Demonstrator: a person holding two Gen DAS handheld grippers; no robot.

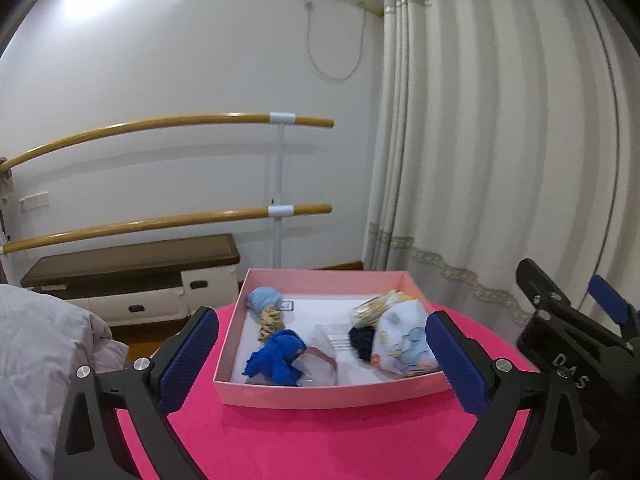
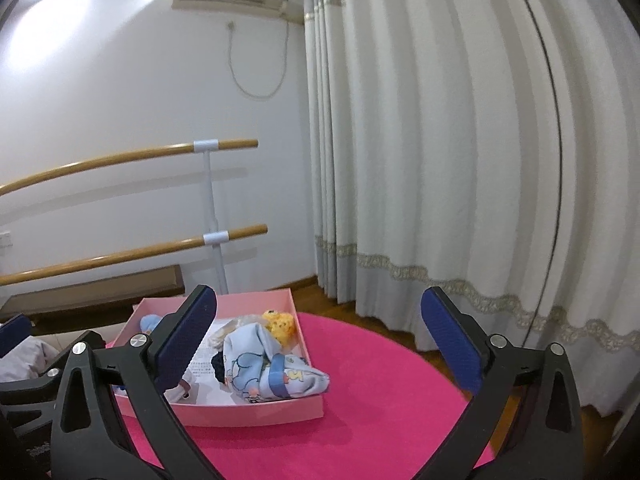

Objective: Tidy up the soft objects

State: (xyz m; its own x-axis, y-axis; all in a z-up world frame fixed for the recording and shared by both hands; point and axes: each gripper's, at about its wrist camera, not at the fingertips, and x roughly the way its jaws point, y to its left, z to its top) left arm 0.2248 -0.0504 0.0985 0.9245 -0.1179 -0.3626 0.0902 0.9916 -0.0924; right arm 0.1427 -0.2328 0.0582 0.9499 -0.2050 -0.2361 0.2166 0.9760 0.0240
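Several soft bundles [image 1: 404, 344] — lengthwise in box [image 1: 332, 394]

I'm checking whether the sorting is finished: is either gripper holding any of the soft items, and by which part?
Nothing is held. The left gripper and right gripper both stand open and empty; the soft items lie in the pink box.

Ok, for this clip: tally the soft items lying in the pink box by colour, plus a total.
Light blue ball: 1
Beige scrunched piece: 1
Bright blue cloth: 1
Dark navy piece: 1
Pale blue printed cloth: 1
Yellow plush: 1
Total in the pink box: 6; anything hidden beneath can't be counted.
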